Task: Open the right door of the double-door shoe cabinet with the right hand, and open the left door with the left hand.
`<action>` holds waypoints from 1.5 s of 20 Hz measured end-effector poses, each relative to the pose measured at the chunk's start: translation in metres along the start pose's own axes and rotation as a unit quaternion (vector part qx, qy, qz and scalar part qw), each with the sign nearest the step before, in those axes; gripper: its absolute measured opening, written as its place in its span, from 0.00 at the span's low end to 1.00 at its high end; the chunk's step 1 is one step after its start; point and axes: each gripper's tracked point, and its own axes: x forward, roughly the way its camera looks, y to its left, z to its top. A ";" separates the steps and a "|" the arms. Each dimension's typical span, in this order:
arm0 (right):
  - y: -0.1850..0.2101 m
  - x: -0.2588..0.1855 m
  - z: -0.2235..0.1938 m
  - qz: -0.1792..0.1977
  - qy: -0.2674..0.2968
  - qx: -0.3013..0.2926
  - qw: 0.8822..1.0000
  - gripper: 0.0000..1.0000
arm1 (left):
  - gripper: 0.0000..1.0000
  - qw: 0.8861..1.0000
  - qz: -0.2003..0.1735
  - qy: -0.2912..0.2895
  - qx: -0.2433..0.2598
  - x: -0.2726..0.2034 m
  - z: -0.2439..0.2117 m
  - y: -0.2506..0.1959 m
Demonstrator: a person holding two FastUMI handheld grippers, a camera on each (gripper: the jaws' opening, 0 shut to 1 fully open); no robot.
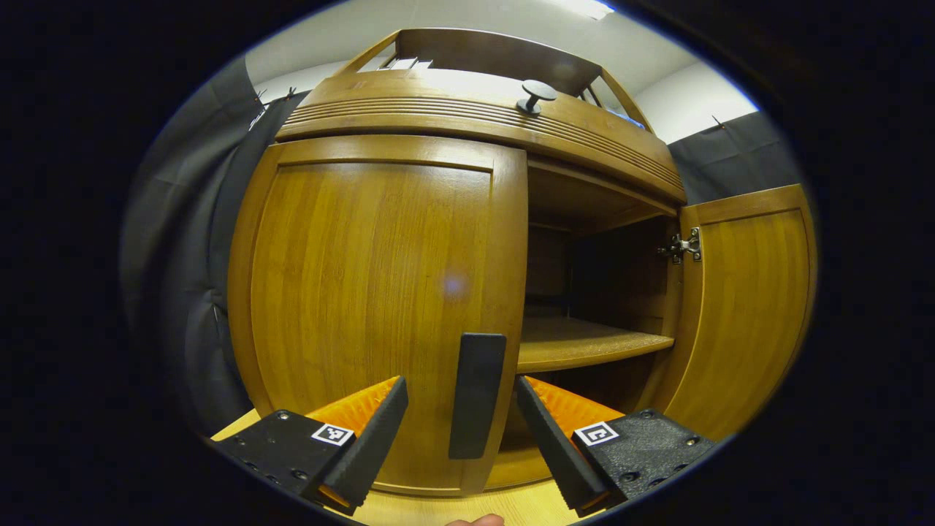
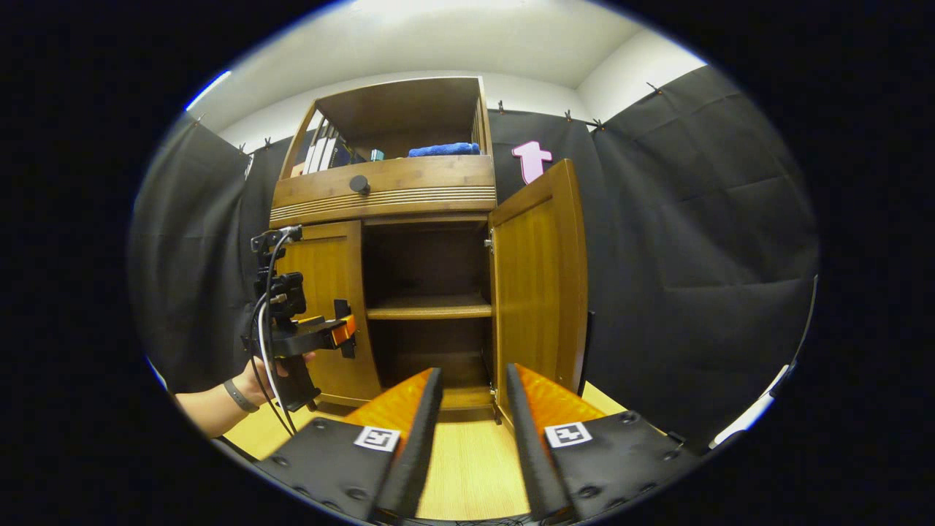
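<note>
The left gripper (image 1: 460,431) is level and aimed straight at the left door (image 1: 372,307). Its jaws stand wide apart, one on each side of the black handle (image 1: 477,394), which hangs at 6 o'clock in the left gripper view. Neither pad touches the handle, so the gripper holds nothing.

In the right gripper view this gripper (image 2: 343,332) shows at 9 o'clock, just in front of the shut door (image 2: 329,307). A hand (image 2: 263,380) with a wristband grips its stem, and cables trail down from it.

The right gripper (image 2: 473,431) hangs back from the cabinet (image 2: 387,193), well apart from it, with its jaws open and empty. They point at the gap between the two doors.

The right door (image 2: 540,285) is swung out, edge-on toward 3 o'clock of the opening. A metal hinge (image 1: 683,245) shows on its inner side. Inside is one bare shelf (image 2: 429,307) — the space behind it is dark.

Above the doors runs a ribbed drawer front with a round dark knob (image 2: 359,184). Higher up, at 12 o'clock, an open cubby holds upright books (image 2: 321,152) and a folded blue cloth (image 2: 444,149).

The cabinet stands on a pale wood floor (image 2: 467,460). Black cloth (image 2: 694,234) hangs around it, with white wall and ceiling above.
</note>
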 end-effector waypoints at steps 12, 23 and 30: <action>-0.003 0.004 0.000 -0.005 -0.004 0.005 1.000 1.00 | 0.74 0.999 -0.009 0.015 -0.044 0.028 -0.021 0.002; -0.003 -0.007 -0.007 -0.011 -0.002 -0.003 1.000 0.98 | 0.30 0.998 -0.042 0.045 -0.007 0.014 -0.023 -0.012; 0.006 -0.014 -0.009 -0.010 -0.004 -0.008 1.000 0.94 | 0.29 0.997 -0.058 0.050 0.011 -0.055 -0.015 -0.002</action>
